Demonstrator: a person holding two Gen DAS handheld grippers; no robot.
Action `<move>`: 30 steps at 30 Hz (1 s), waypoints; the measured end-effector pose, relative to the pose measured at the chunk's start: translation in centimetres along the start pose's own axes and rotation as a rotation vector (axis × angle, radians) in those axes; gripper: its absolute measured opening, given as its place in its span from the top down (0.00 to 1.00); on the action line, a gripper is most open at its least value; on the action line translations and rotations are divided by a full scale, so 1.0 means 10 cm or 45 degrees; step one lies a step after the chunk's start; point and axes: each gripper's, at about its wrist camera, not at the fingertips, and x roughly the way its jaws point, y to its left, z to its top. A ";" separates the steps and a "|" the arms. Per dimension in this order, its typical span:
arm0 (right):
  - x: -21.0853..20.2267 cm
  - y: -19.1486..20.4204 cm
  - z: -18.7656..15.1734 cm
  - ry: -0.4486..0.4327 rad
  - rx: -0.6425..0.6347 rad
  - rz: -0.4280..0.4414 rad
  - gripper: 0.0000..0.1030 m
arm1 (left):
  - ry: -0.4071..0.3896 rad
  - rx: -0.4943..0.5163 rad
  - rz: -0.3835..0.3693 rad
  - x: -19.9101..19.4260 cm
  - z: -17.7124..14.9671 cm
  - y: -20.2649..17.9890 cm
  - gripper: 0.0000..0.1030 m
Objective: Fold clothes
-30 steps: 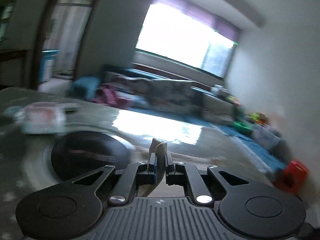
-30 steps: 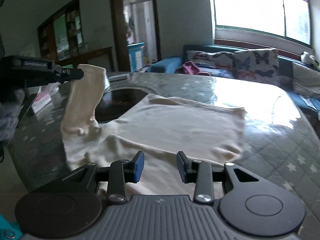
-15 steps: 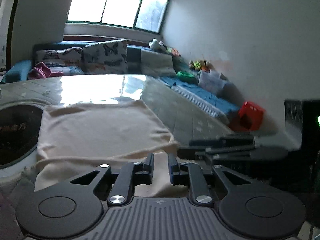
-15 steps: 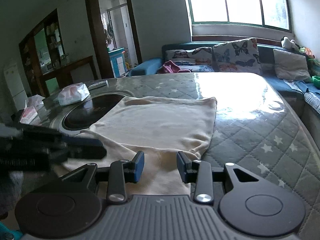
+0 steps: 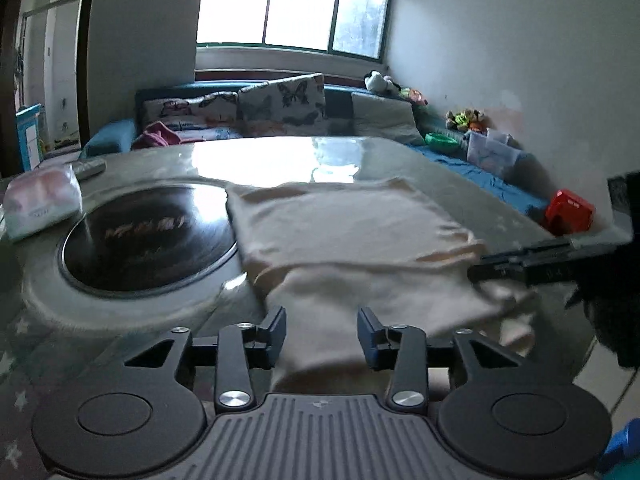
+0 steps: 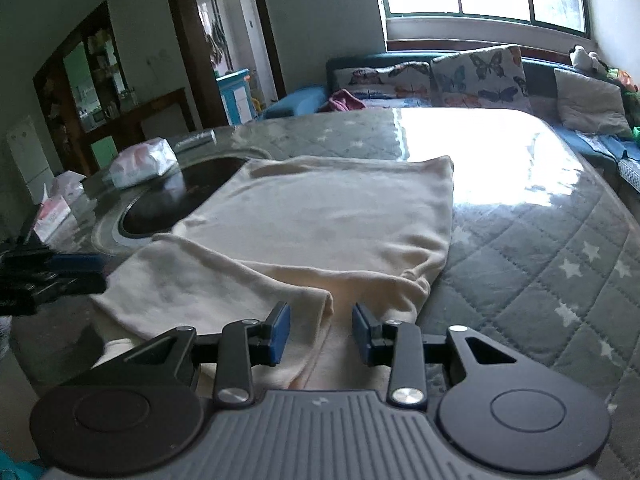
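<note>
Because the sleeve now lies folded over the cream shirt [image 6: 320,216] on the bench [image 6: 540,264], my left claw [image 5: 321,330] has just opened and stands apart, empty; my right claw [image 6: 321,332], also apart, has just been closing around the shirt's near fold without pressing it.

The table [image 6: 560,248] lies bare to the right of and beyond the cloth [image 6: 320,216], giving open passage there. On its left side the dark round inset [image 5: 148,240] adjoins the cloth, with a tissue pack [image 5: 40,204] and a remote [image 5: 88,168] behind it. The left gripper [image 6: 44,280] sits close off the cloth's near left corner, and the right gripper [image 5: 532,264] reaches in at its near right corner.
</note>
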 end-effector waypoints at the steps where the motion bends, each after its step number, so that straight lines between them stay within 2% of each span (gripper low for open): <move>1: 0.02 0.00 0.00 0.006 -0.005 -0.004 0.77 | 0.008 0.012 -0.001 -0.03 -0.03 0.02 0.56; 5: 0.04 0.07 0.00 0.012 -0.050 -0.019 0.90 | 0.039 0.044 -0.011 -0.02 -0.14 0.05 0.55; 10: -0.01 0.12 0.06 -0.014 -0.083 -0.054 0.96 | 0.055 0.091 0.000 0.07 -0.22 0.02 0.58; 15: -0.20 0.22 0.21 -0.086 -0.161 -0.092 0.97 | 0.025 0.081 -0.004 0.04 -0.22 0.04 0.71; 17: -0.27 0.26 0.26 -0.119 -0.194 -0.121 0.97 | 0.016 0.096 0.004 0.04 -0.22 0.03 0.89; 20: -0.27 0.24 0.27 -0.104 -0.183 -0.140 0.97 | 0.022 0.103 -0.001 0.04 -0.24 0.04 0.94; 24: -0.09 0.14 0.17 -0.008 -0.160 -0.177 0.96 | 0.042 0.114 -0.008 0.02 -0.23 0.06 0.95; 26: -0.03 0.10 0.14 0.023 -0.141 -0.183 0.94 | 0.056 0.116 -0.020 0.00 -0.22 0.09 0.92; 30: -0.13 0.10 0.16 -0.026 -0.163 -0.181 0.92 | 0.065 0.109 -0.048 -0.08 -0.11 0.17 0.91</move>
